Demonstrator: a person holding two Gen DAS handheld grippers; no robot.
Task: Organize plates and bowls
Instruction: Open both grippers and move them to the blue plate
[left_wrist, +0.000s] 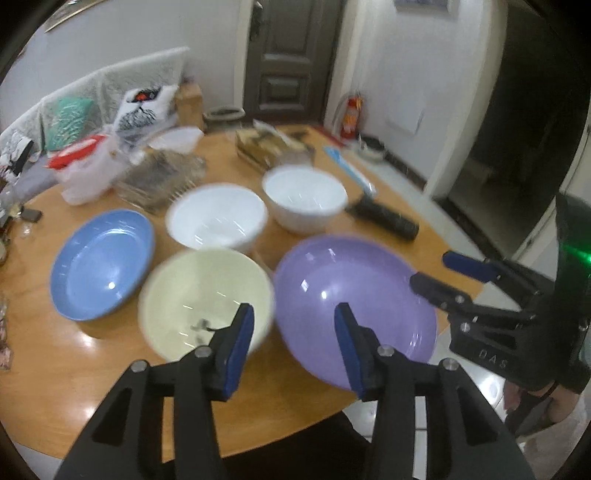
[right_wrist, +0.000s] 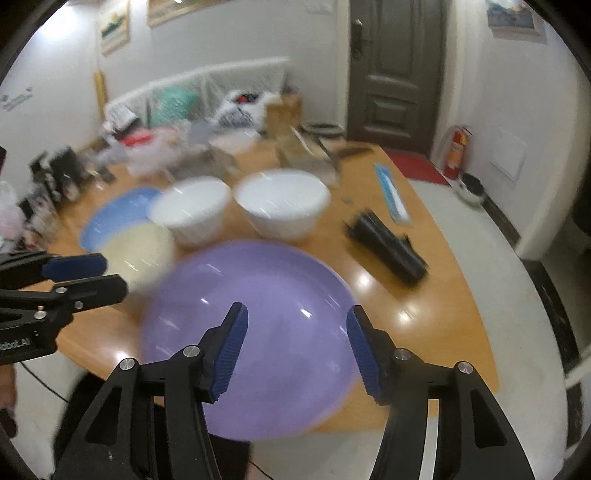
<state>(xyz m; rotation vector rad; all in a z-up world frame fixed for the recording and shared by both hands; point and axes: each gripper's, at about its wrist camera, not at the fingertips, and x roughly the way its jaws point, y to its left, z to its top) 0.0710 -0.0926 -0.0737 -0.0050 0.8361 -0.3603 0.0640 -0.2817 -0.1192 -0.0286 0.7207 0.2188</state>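
Looking down from your left gripper (left_wrist: 293, 341), you see both sets of jaws spread apart and holding nothing; your right gripper (right_wrist: 297, 347) hangs over the purple plate (right_wrist: 258, 325) at the bottom middle of its view. The purple plate sits at the near edge of the table (left_wrist: 44, 369), just beside the cream bowl (left_wrist: 199, 295), with the blue plate (left_wrist: 99, 258) at middle left and two white bowls (left_wrist: 218, 218) (left_wrist: 304, 195) behind them. These dishes look hard, shiny and smooth, so they will likely be slippery and could break if dropped. Pinch a plate by its thin rim, not its round middle. The deep bowls are probably heavier, so grip a bowl's wall firmly.
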